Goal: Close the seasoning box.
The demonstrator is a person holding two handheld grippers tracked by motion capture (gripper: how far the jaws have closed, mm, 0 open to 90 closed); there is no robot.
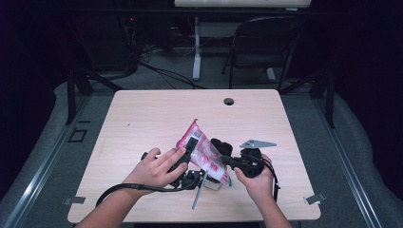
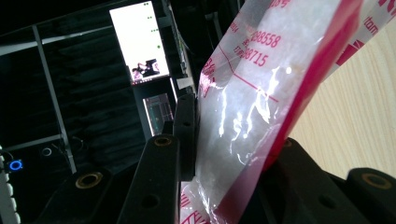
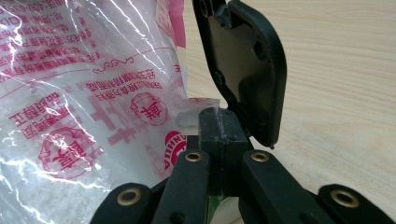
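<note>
Pale wood of the table [image 1: 142,114] spreads under our two hands, with dark floor and a chair beyond at twelve o'clock. Nearest us, our left gripper [image 1: 189,151] clamps the red-and-clear plastic bag [image 1: 202,152]: in the left gripper view the bag [image 2: 252,107] stands upright between the two black jaws, both pressing its sides. At three o'clock from the bag, our right gripper [image 1: 227,160] has its jaws fully closed, pinching the bag's clear edge [image 3: 191,119] at their tips, the printed bag [image 3: 79,116] bulging to ten o'clock. The bag tilts above the tabletop, between both grippers.
</note>
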